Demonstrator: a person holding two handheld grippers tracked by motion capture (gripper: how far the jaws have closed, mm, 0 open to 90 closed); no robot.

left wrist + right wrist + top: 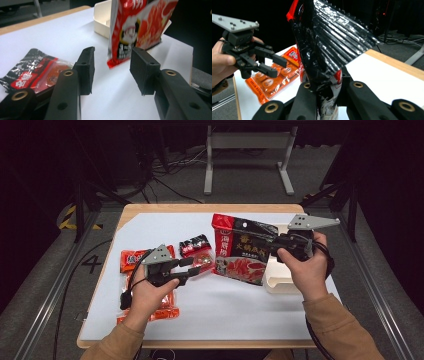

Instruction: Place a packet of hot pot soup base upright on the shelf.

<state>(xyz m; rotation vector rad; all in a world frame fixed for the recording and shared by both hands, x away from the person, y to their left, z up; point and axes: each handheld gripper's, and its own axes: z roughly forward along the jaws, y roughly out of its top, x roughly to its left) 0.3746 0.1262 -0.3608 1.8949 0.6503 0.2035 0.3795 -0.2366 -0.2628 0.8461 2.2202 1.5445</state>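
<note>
A large red-and-black snack bag (239, 251) hangs lifted above the mat, with my right gripper (258, 245) shut on its side. In the right gripper view the bag's crinkled black back (329, 45) rises from between the closed jaws of the right gripper (324, 92). My left gripper (196, 266) is held open just left of the bag, above the mat, with nothing between its fingers. In the left gripper view the bag's lower end (140, 27) hangs beyond the left gripper (115, 70), apart from the jaws.
A white tray (277, 279) sits on the mat under the right hand. A small black-and-red packet (196, 247) lies beside the left gripper. Orange packets (131, 260) lie at the left and under the left wrist (169, 313). The wooden table edge (200, 343) borders the white mat.
</note>
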